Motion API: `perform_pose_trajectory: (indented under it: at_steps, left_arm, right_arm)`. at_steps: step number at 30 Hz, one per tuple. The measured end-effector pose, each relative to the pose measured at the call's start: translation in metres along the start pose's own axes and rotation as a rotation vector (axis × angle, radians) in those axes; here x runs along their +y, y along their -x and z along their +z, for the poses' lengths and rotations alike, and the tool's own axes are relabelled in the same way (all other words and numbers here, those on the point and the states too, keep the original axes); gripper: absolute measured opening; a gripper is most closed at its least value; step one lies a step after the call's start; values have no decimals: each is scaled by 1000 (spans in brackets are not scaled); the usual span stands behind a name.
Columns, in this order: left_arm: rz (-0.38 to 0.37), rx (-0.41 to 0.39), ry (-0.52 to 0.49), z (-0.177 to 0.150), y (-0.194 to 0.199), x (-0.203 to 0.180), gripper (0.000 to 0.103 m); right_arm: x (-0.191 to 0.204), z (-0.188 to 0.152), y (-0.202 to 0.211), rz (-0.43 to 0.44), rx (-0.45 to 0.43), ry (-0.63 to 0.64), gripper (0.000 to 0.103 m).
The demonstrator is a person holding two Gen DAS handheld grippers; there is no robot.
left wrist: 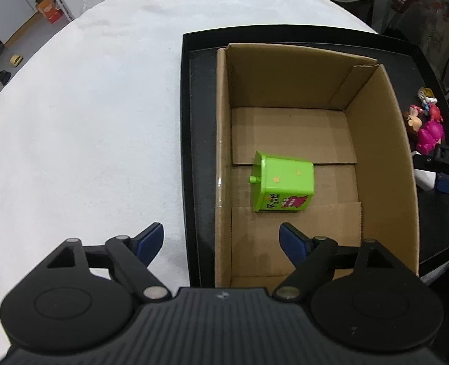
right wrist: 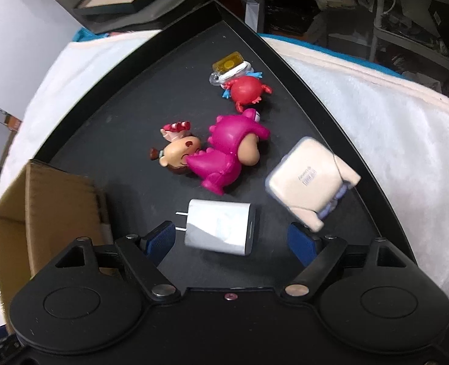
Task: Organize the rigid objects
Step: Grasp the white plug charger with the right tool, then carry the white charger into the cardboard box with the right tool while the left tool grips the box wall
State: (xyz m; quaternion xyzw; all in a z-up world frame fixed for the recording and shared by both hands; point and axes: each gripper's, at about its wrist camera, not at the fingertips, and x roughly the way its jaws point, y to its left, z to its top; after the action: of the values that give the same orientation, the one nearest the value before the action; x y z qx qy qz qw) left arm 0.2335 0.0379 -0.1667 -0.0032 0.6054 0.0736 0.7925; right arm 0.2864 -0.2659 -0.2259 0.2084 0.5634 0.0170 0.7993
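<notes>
The white charger [right wrist: 220, 231] lay on its side on the black tray [right wrist: 109, 140], just beside the cardboard box [right wrist: 51, 200], and your right gripper [right wrist: 232, 238] hung over it with both fingers spread wide, gripping nothing. The cream case [right wrist: 311, 179] sat close to the far finger (almost touching), so closing there risked snagging it, and the charger's smooth faces might have slipped. Your left gripper [left wrist: 221, 240] stood wide and empty above the box, where the green bin toy [left wrist: 282, 182] already lay toppled.
</notes>
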Motion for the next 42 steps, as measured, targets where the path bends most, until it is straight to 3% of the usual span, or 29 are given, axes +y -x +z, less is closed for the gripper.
perform_pose_trajectory:
  at_steps: [1,3,4,15,30,42]
  left_arm:
    - [0,5,8,1,-2,1,82]
    - [4,9,27,3,-4,4,82]
    - [7,6,34,3,-4,4,83]
    - [-7,-28,56,-1,5,9,83]
    - [-47,-115,76,-16,24,21,82]
    - [-101,-152,31,-21,30,25,82]
  right_arm:
    - [4,0,-1,-22,-9,17,81]
    - [11,-2,-1,-58,-19,48,66]
    - [13,-2,0,-50,-21,54,47]
    - [4,-8,14,-47,2,30,47]
    - [25,-12,58,1,-92,59,47]
    - [57,-22,93,20,-176,135,47]
